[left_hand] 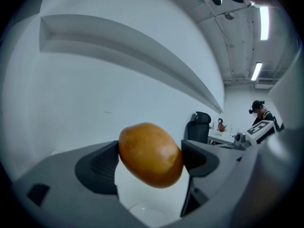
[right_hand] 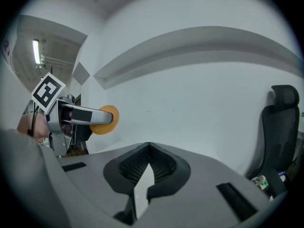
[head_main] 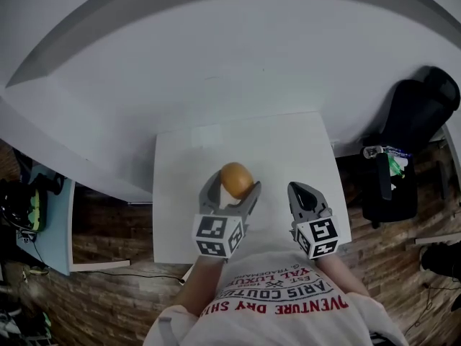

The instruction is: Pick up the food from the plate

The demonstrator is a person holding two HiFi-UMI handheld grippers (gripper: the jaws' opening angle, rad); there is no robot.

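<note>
An orange-brown, egg-shaped piece of food (head_main: 235, 179) is clamped between the jaws of my left gripper (head_main: 234, 184), lifted above the white table (head_main: 187, 193). In the left gripper view the food (left_hand: 150, 154) fills the gap between the dark pads (left_hand: 102, 167), and a pale round plate rim (left_hand: 142, 207) shows below it. My right gripper (head_main: 303, 191) hovers to the right of the food, shut and empty. In the right gripper view its tips (right_hand: 149, 145) meet, and the food (right_hand: 105, 120) appears at the left, held by the left gripper.
A white wall with a curved ledge (head_main: 216, 20) rises just behind the table. A black office chair (head_main: 418, 114) and a bag stand to the right; the chair (right_hand: 281, 122) also shows in the right gripper view. A light blue table (head_main: 52, 225) is at the left.
</note>
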